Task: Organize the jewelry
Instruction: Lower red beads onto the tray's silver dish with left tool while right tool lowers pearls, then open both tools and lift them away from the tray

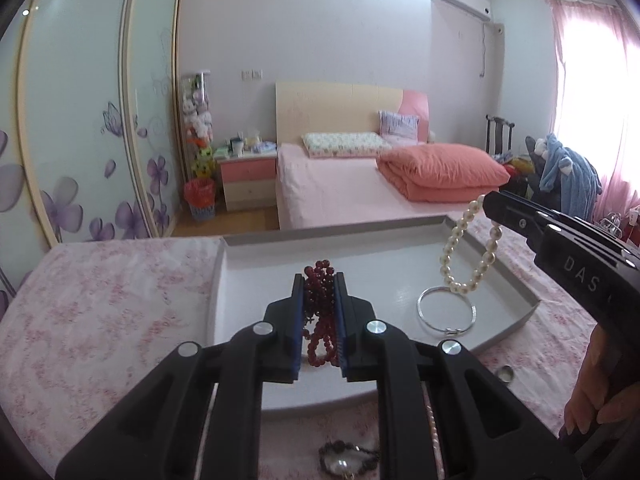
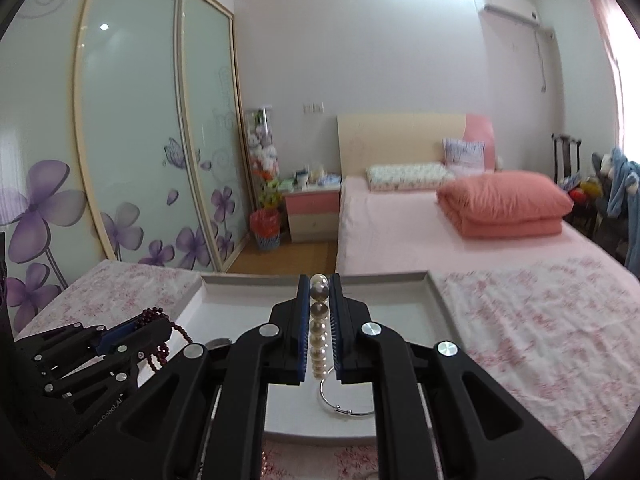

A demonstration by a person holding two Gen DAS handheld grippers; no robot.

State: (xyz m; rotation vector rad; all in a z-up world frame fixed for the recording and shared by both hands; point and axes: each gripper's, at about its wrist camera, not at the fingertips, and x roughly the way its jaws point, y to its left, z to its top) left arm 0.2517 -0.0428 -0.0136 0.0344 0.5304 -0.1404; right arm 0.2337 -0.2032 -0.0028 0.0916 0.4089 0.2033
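Note:
My left gripper (image 1: 319, 280) is shut on a dark red bead bracelet (image 1: 319, 308), held over the middle of a grey tray (image 1: 248, 280). It also shows in the right wrist view (image 2: 160, 322), at lower left, with the red beads (image 2: 154, 356) hanging from it. My right gripper (image 2: 320, 280) is shut on a white pearl bracelet (image 2: 319, 332). In the left wrist view that gripper (image 1: 486, 204) holds the pearl loop (image 1: 466, 260) dangling above the tray's right side, just over a silver bangle (image 1: 446, 310) lying in the tray.
The tray rests on a pink floral cloth (image 1: 100, 300). A dark bead bracelet (image 1: 346, 460) and a pink bead strand (image 1: 434, 432) lie on the cloth near me, a small ring (image 1: 506, 373) by the tray's front right edge. A bed (image 1: 340, 188) stands beyond.

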